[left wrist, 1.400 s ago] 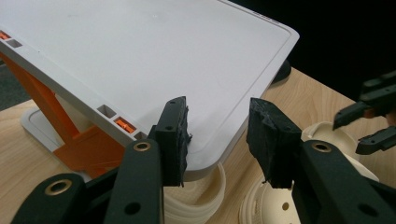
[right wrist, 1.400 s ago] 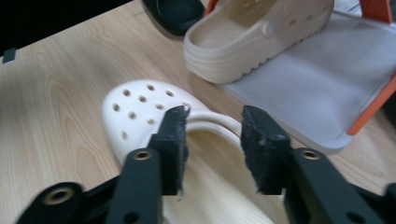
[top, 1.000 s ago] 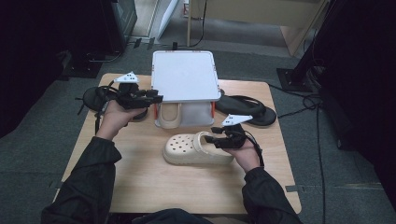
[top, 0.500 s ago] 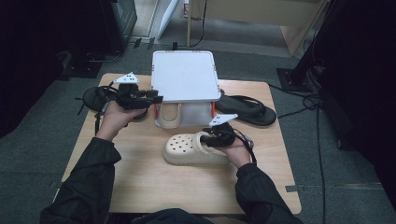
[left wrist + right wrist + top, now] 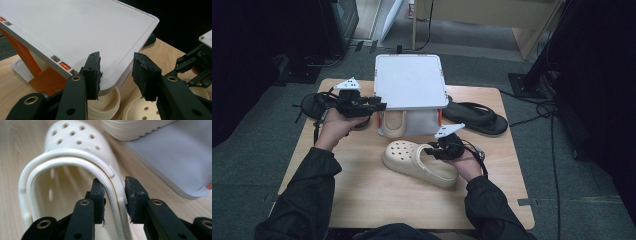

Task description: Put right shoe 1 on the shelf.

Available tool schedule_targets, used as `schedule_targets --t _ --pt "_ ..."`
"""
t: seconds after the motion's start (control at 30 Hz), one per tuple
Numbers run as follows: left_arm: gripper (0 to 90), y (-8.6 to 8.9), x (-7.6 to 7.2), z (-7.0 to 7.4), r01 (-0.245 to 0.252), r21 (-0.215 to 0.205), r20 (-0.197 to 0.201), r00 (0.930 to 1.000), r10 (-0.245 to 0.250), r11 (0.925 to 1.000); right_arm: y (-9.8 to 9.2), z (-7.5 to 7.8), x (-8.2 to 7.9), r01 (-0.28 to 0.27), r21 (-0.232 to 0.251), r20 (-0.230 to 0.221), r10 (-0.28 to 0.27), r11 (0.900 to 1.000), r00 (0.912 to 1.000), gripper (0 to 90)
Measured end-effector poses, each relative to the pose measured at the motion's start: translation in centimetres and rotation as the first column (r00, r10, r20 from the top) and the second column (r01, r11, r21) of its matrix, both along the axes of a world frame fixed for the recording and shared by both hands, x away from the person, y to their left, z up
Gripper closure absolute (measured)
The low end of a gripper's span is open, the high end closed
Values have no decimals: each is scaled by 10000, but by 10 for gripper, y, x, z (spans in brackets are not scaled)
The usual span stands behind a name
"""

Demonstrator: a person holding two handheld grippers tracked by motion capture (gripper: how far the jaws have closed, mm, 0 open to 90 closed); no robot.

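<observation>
A cream clog (image 5: 404, 154) (image 5: 75, 140) lies on the wooden table (image 5: 362, 200) in front of a white shoe rack (image 5: 409, 80) (image 5: 75, 25). My right gripper (image 5: 433, 150) (image 5: 114, 192) has just been closing; its pads now pinch the clog's side wall and strap from inside and outside. A second cream clog (image 5: 393, 125) (image 5: 132, 127) sits under the rack's top shelf. My left gripper (image 5: 379, 106) (image 5: 116, 72) hovers at the shelf's left front corner. Its jaws are apart, with a gap showing beside that corner.
One black flip-flop (image 5: 477, 117) lies to the right of the rack, another (image 5: 314, 105) at the table's left edge under my left hand. Orange supports (image 5: 27, 62) carry the shelf. Cables (image 5: 552, 130) trail off the table to the right.
My right gripper has shifted left onto the clog's rim and its jaws have come together on it. The left gripper and the rack have stayed where they were.
</observation>
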State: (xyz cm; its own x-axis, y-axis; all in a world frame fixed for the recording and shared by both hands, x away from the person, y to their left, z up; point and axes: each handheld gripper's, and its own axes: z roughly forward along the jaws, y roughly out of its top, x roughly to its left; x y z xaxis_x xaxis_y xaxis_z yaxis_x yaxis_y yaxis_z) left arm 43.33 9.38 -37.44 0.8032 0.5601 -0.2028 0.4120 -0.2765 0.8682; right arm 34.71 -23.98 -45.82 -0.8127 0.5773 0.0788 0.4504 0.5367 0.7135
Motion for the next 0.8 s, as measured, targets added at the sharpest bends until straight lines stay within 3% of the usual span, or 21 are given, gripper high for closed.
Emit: schedule_targets --t 0.1,0.33,0.8 --pt "585 0 0 0 0 17 5 10000 0 10000 4 1 -3 -21 -17 -215 20 10000 9998 726" --pt "585 0 0 0 20 -20 -7 10000 -20 10000 8 5 -9 58 74 -148 -57 10000 9999 745" --pt "586 1 0 0 31 -49 -24 10000 -31 10000 -19 21 -8 1083 957 -512 -1038 9895 9933 761"
